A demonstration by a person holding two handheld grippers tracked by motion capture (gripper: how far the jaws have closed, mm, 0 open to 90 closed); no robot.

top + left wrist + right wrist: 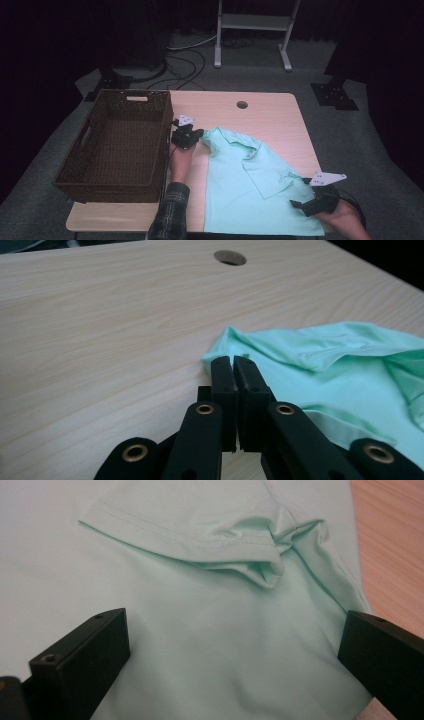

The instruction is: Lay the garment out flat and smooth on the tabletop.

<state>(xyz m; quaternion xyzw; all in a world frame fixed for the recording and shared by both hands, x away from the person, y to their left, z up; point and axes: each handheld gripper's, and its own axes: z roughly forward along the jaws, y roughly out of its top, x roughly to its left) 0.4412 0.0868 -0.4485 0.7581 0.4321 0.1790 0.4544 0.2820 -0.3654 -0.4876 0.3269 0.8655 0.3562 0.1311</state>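
Mint shirt (250,185) lying flat on table (280,115) right of basket (120,145) looks light, limp and slippery; my left gripper (233,362) is pinched on its corner hem, right gripper (235,650) spread wide over the body.

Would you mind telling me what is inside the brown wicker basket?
The wicker basket shows only its own woven floor and walls; nothing lies on the visible floor. The strip just behind its near wall is hidden.
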